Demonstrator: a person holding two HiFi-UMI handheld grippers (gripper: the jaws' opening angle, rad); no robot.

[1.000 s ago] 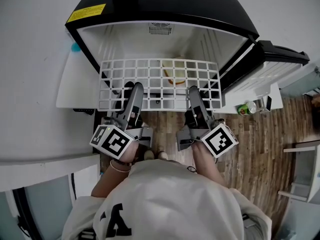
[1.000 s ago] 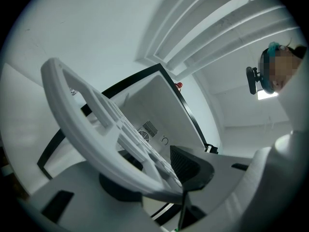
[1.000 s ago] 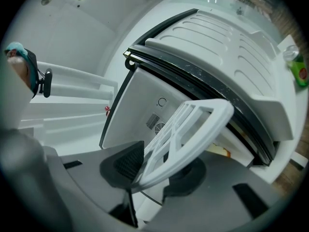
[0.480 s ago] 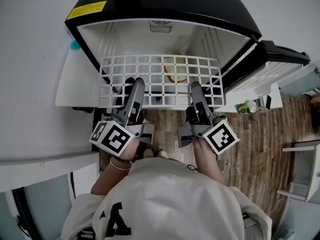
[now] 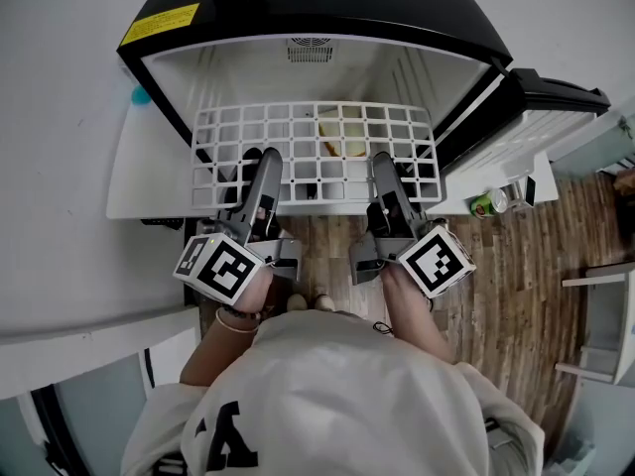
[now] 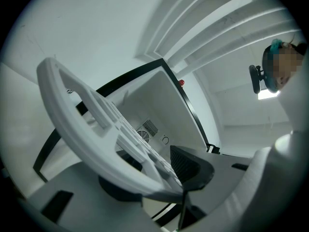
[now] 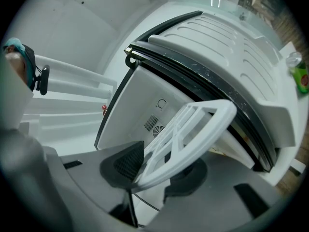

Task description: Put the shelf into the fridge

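Firmly, left claw (image 5: 266, 167) and right claw (image 5: 383, 165) clamp the white shelf (image 6: 67, 120) at the fridge (image 5: 337, 3), whose yellow label (image 5: 159, 25) is illegible.

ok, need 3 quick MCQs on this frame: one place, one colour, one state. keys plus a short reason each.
1. Where is the shelf?
A. Lying on top of the fridge
B. At the fridge opening, held by its near edge
C. Hung on the door

2. What colour is the shelf?
A. Black
B. White
C. Green

3. What state is the fridge door in?
A. Shut
B. Open, swung off to the right
C. Removed from its hinges

Key:
1 B: the head view shows the grid spanning the opening, with the left hand-held gripper and the right hand-held gripper shut on its near edge.
2 B: the grid is white in all three views.
3 B: the white interior is exposed and the door stands to the right.
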